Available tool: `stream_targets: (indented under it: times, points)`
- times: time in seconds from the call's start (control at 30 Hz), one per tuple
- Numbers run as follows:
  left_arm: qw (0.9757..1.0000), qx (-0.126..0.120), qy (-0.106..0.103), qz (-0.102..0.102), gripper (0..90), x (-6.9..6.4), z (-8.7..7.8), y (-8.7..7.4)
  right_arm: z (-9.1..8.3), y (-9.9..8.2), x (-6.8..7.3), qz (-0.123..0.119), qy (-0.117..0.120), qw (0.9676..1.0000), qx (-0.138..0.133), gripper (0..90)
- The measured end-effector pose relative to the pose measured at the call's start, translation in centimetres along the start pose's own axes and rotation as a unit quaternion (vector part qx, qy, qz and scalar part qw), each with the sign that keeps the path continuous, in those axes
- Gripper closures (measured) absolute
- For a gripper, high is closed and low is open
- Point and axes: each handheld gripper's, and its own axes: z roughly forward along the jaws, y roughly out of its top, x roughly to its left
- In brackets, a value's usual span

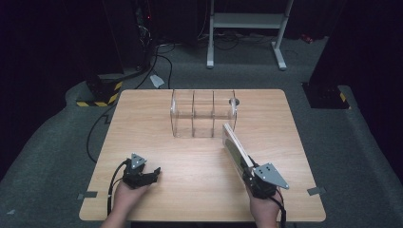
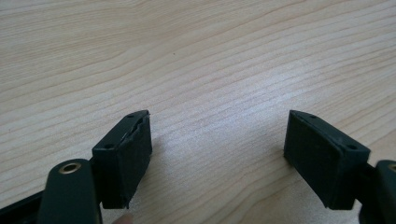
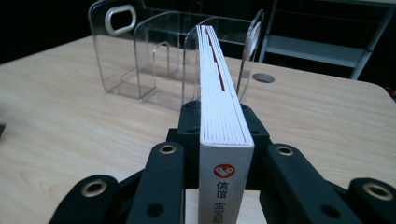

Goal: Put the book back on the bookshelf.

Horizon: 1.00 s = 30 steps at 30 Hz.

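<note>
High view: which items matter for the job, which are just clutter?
In play, likely:
- book, clamped in the right claw
- clear divided rack
- left claw, open, resting on the table

Lying about:
- white metal stand
- floor cables

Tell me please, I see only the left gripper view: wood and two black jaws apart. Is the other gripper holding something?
Observer: Yes. The right gripper is shut on a white book, held on edge, pages up.
Operator: Where does the book point?
Observer: In the high view it angles toward the clear plastic organizer at the far middle of the table, its far end close to the organizer's right compartment.
Operator: Is something already inside the organizer?
Observer: Its compartments look empty in the right gripper view.
Operator: And where is my left gripper on the table?
Observer: The left gripper is open, low at the near left part of the table, nothing between its jaws.
</note>
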Motion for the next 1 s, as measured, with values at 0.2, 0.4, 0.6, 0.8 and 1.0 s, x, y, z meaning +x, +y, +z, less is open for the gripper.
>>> stream_targets:
  times: [0.2,0.4,0.6,0.8,1.0]
  points:
    - [1.0,0.0,-0.001,0.0,23.6,0.0,0.0,0.0,2.1,1.7,-0.4,0.01,-0.02,0.9997,-0.012,75.8]
    - [1.0,0.0,-0.001,0.001,23.5,0.0,0.0,0.0,4.8,2.9,-0.2,0.008,-0.035,0.9992,-0.019,75.7]
    - [1.0,0.0,-0.001,0.001,23.5,0.0,0.0,0.0,7.7,4.0,0.1,0.013,-0.043,0.9989,-0.014,75.7]
    - [1.0,0.0,-0.001,0.002,23.6,0.0,0.0,0.0,10.1,4.7,0.5,0.016,-0.054,0.9983,-0.013,75.7]
    - [1.0,0.0,-0.002,0.002,23.5,0.1,0.0,0.0,12.1,4.9,0.8,0.018,-0.06,0.998,-0.007,75.7]
